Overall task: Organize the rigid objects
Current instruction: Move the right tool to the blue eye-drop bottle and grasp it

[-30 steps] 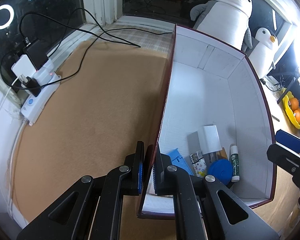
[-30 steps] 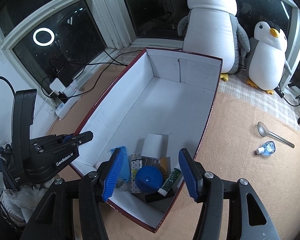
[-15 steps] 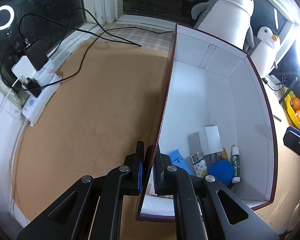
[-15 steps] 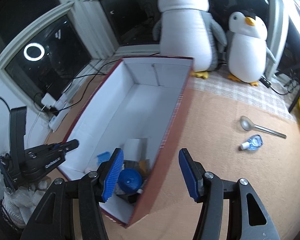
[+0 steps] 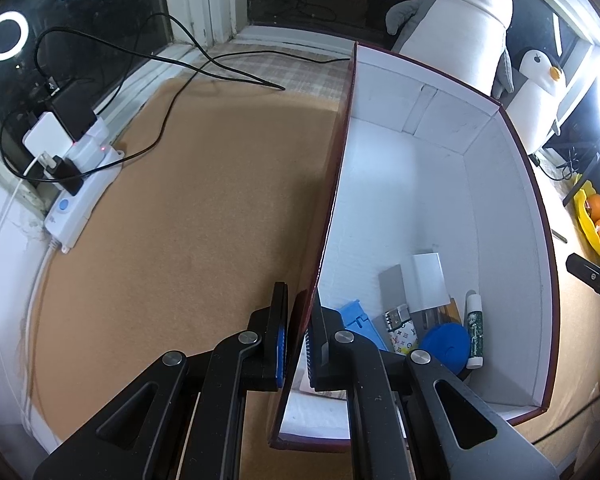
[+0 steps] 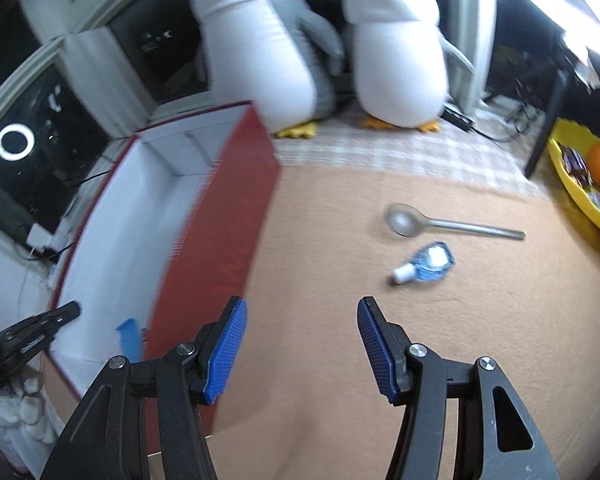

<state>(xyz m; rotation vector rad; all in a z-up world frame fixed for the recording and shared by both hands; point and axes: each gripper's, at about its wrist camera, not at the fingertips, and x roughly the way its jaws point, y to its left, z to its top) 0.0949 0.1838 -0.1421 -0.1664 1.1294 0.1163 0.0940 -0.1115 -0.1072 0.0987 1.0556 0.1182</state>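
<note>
The left gripper (image 5: 298, 340) is clamped on the box (image 5: 428, 184) wall near its near corner. The right gripper (image 6: 300, 354) hangs over bare mat (image 6: 340, 280), fingers apart and empty; ahead lie a spoon (image 6: 440, 224) and small bottle (image 6: 426, 264), beside the box.

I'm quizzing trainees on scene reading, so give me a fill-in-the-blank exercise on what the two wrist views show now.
1. The left hand-held gripper is clamped on the wall of the ____.
2. The right hand-held gripper is open and holds ____.
3. On the mat beside the small bottle lies a metal ____.
4. The blue round lid lies ____ the box.

Missing words: box; nothing; spoon; inside
</note>
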